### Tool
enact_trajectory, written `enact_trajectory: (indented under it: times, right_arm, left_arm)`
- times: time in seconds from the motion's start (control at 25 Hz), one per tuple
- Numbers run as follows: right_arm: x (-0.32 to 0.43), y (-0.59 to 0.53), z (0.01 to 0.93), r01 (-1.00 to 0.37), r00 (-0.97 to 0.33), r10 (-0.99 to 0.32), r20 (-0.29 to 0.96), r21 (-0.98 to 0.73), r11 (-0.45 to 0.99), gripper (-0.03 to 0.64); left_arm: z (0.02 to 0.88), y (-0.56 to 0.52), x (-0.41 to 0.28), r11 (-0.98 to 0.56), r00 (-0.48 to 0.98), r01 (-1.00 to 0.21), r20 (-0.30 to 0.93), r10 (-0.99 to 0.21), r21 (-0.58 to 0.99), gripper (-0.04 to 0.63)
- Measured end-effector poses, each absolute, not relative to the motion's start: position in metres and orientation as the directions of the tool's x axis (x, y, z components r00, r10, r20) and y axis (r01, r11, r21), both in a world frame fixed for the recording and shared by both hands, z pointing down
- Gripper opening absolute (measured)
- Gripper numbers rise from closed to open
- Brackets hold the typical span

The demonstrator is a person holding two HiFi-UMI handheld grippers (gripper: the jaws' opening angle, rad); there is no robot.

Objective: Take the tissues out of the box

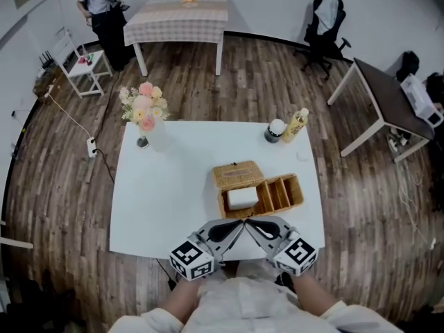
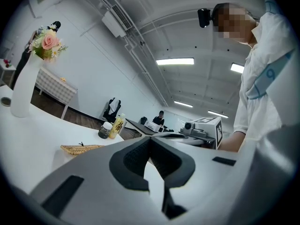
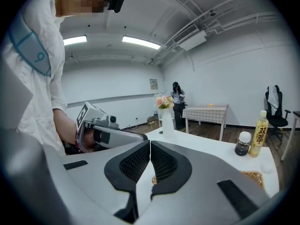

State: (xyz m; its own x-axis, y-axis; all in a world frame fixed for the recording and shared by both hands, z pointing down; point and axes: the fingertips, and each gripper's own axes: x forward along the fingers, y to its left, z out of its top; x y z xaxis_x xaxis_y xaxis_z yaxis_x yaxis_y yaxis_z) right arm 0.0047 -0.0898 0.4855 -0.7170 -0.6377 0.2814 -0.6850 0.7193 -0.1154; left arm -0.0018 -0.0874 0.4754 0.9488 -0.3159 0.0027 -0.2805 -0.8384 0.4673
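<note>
A vase of pink and cream flowers (image 1: 143, 113) stands far ahead of the left gripper (image 2: 150, 140) and off to its left, near the far left corner of the white counter (image 1: 166, 200). The left gripper is held low over the near edge of the counter and angled inward. Its jaws are pressed together at the tips with nothing between them; only bare counter shows through the gap lower down.

Just ahead of both gripper tips sits the wicker box (image 1: 284, 207). The tips point at its near wall, and I cannot tell whether they touch it. The tissues (image 1: 243, 198) lie as a white stack in the box's left compartment, directly ahead of where the two grippers meet. The woven lid (image 1: 238, 174) sits open at the far side of that compartment. The compartments to the right of the tissues, split by dividers, lie ahead and slightly right of the right gripper.

The right gripper (image 3: 150, 143) mirrors the left, angled inward so the two sets of tips come together in a point. Its jaws are fully closed, ribbed pads against each other, gripping nothing.

Further ahead and to the right of the right gripper, near the counter's far right corner, stand a dark jar with a white cap (image 1: 275, 130) and, just beside it, a yellow bottle (image 1: 295, 125).
</note>
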Motion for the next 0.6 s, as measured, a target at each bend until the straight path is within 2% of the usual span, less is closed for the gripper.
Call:
enact_trajectory:
  times: [0.6]
  right_arm:
    - [0.018,-0.134,0.488,-0.573,-0.801,-0.527,0.284,-0.11,0.812,0.032]
  left_arm:
    - [0.48,-0.131,0.013,-0.792,0.911,-0.376,0.035,-0.411,0.481,0.002]
